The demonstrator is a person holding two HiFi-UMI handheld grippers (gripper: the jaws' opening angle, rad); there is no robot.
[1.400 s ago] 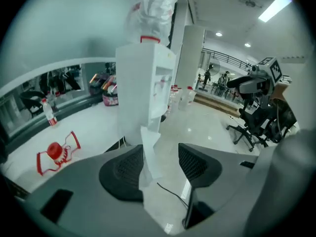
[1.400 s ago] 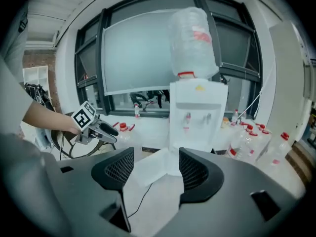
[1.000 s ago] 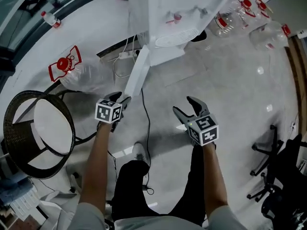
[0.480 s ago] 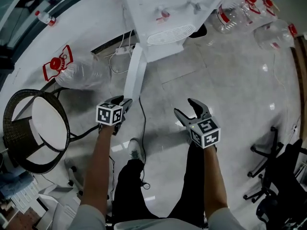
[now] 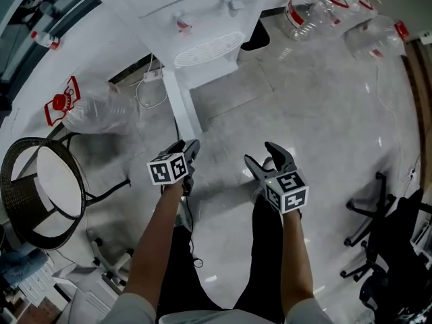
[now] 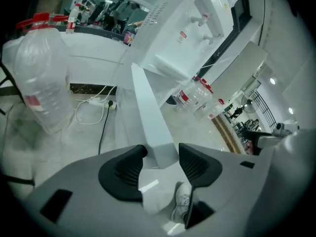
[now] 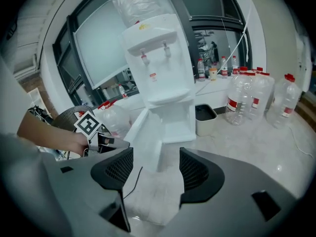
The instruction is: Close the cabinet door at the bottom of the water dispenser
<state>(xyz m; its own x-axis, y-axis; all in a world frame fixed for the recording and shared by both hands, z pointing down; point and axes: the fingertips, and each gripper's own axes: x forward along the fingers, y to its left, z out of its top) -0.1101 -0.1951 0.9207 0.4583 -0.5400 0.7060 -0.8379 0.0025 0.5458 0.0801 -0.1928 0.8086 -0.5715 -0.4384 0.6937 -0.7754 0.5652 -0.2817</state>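
Two grippers sit side by side in the lower middle of my head view, both angled down toward the floor. The water dispenser (image 5: 202, 19) fills the top centre of that frame, and its cabinet door (image 5: 181, 106) stands swung out from the base. From above I see the door edge-on, as a narrow white slat. Its long axis runs from the dispenser's foot at upper left down toward lower right, and its free end points at the left gripper (image 5: 187, 147). That gripper's jaws have just been opening and now stand wide. In the left gripper view the door's free end lies in the gap between the pads, and I cannot tell whether either pad touches it. The right gripper (image 5: 258, 152) is spread wide too, with only bare floor between its jaws. Its own view shows the open cabinet straight ahead and the door to the left of it.

On the floor left of the door, a black cable (image 6: 103, 127) runs to a white power strip (image 6: 96, 101). An empty water jug (image 5: 94, 106) lies at the left, with a wicker basket (image 5: 13, 181) below it at the left edge. A small black bin (image 5: 255, 39) stands just right of the dispenser. Clear bottles (image 5: 307, 15) are at upper right, and an office chair (image 5: 378, 211) is at the right edge. A shoe (image 6: 182, 201) shows beneath the left gripper's jaws.
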